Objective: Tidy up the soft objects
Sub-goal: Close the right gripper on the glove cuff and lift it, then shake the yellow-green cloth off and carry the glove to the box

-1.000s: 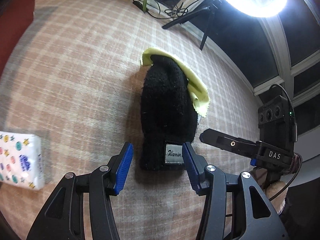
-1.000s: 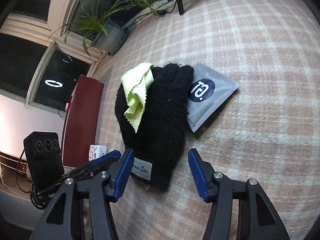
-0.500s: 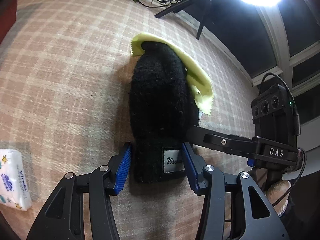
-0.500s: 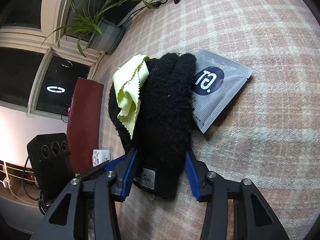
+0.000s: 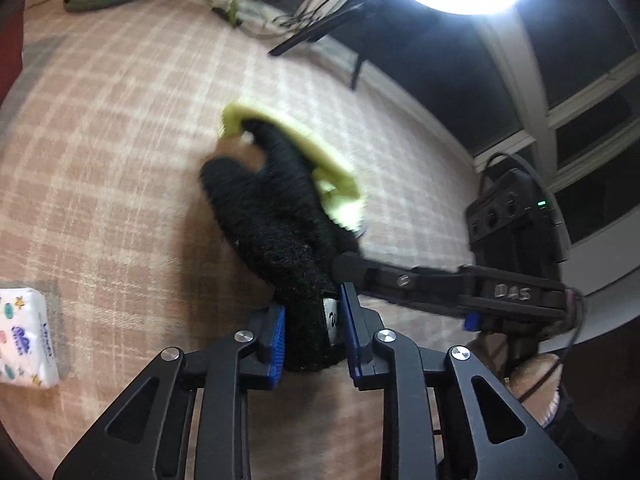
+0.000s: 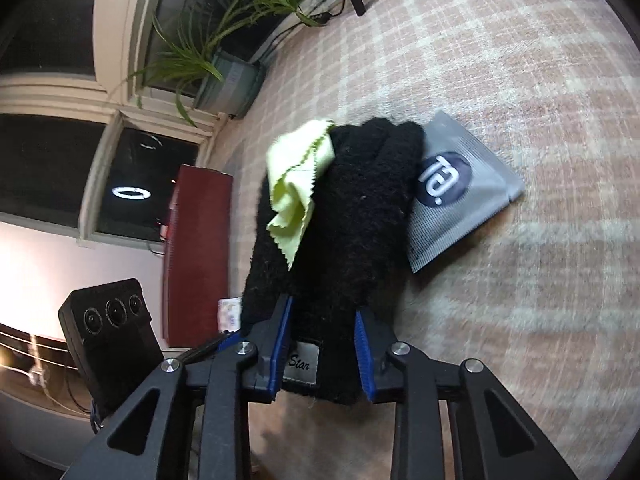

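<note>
Both the left tool (image 5: 314, 330) and the right tool (image 6: 322, 350), their jaws having just been closing, clamp the cuff of the black knit glove (image 6: 352, 216), which carries a yellow-green cloth (image 6: 298, 184) above the plaid-covered table (image 6: 520, 80), beside a grey sachet (image 6: 460, 196).

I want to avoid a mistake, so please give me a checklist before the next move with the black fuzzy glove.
1. Left gripper shut on the black fuzzy knitted glove at its cuff, jaws just closed: ok.
2. Right gripper shut on the same cuff: ok.
3. Yellow-green zigzag-edged cloth clear of the glove: not ok, it is draped on it.
4. Grey foil sachet free of the glove: cannot tell, the glove overlaps its edge.
5. White patterned tissue pack out of the way: ok.
</note>
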Demonstrator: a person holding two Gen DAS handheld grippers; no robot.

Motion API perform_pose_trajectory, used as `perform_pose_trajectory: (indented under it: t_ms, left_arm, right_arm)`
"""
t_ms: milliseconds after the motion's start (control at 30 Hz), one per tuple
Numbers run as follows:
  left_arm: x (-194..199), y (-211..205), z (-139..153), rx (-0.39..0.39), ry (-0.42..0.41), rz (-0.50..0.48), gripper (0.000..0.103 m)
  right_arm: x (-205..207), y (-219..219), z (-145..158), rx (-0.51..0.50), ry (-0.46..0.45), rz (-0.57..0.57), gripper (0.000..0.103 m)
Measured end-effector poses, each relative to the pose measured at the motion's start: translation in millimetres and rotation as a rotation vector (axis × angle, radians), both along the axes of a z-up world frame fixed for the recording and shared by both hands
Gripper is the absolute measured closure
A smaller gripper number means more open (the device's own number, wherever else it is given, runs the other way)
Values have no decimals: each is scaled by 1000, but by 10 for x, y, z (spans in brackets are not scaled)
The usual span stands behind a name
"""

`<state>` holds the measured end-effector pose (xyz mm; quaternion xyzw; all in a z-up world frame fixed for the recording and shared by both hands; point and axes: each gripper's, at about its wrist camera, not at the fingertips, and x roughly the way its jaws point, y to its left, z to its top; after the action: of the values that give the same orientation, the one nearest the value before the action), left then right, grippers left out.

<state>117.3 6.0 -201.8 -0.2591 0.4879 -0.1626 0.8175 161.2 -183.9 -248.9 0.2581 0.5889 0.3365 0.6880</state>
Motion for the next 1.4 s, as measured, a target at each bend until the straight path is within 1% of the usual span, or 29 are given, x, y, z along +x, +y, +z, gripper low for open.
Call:
perform_pose_trajectory:
  t_ms: [167, 267, 400, 500, 533, 633, 700, 733, 800, 867, 1000, 1033, 1133, 1200, 1233, 1267, 1300, 1333, 1400]
  left_arm:
    - [-159, -32, 266, 13, -59, -9, 84]
    - [-205, -30, 349, 14, -73, -19, 85]
    - [-290, -40, 412, 15, -76, -12, 85]
    - [-396, -42, 488, 37, -90, -4, 85]
    - [-444, -41, 522, 51, -101, -6, 85]
    - [-417, -71, 472, 85, -81, -13, 85]
    - [-418, -99, 456, 105, -70, -23, 86]
    - [-423, -138, 471, 125, -75, -33, 88]
    - [-437, -202, 506, 155, -85, -58, 88]
    - [-439, -260, 520, 164, -82, -81, 88]
    - [-463, -414, 588, 185, -94, -125, 88]
    - [-460, -495, 629, 203, -105, -144, 88]
    - [-460, -751, 750, 258, -141, -210, 88]
    - [-444, -924, 764, 244, -142, -269, 88]
    - [-439, -986, 756, 243, -139, -289, 87]
    - [-435, -1108, 747, 257, -145, -321, 86]
    - [-436, -1229, 739, 279, -159, -352, 86]
    - [-430, -1311, 737, 285, -167, -367, 87]
    - [-391, -1409, 699, 265, -161, -392, 86]
  right_arm:
    - [-143, -34, 149, 49, -4, -13, 77]
    - [-216, -77, 221, 92, 9, -25, 77]
    - [-277, -77, 292, 92, 13, -24, 77]
    - [-371, -37, 356, 100, 9, -15, 77]
    - [-405, -40, 355, 118, 18, -13, 77]
    - [-472, -21, 193, 217, 113, -42, 77]
    - [-516, -10, 137, 208, 115, -49, 77]
    - [-550, -1, 117, 201, 113, -55, 77]
    - [-603, -34, 95, 209, 114, -68, 77]
    - [-644, -101, 69, 230, 121, -90, 78]
    - [-715, -254, 89, 244, 106, -133, 78]
    - [-735, -305, 92, 256, 106, -146, 78]
    - [-832, -525, 60, 342, 124, -213, 78]
    - [-906, -646, 62, 362, 121, -255, 81]
    - [-950, -710, 71, 356, 114, -273, 84]
    - [-974, -733, 94, 344, 108, -285, 87]
    - [-1002, -773, 110, 325, 102, -294, 89]
    - [-1043, -828, 128, 300, 94, -305, 92]
    - [-1091, -975, 134, 286, 75, -326, 93]
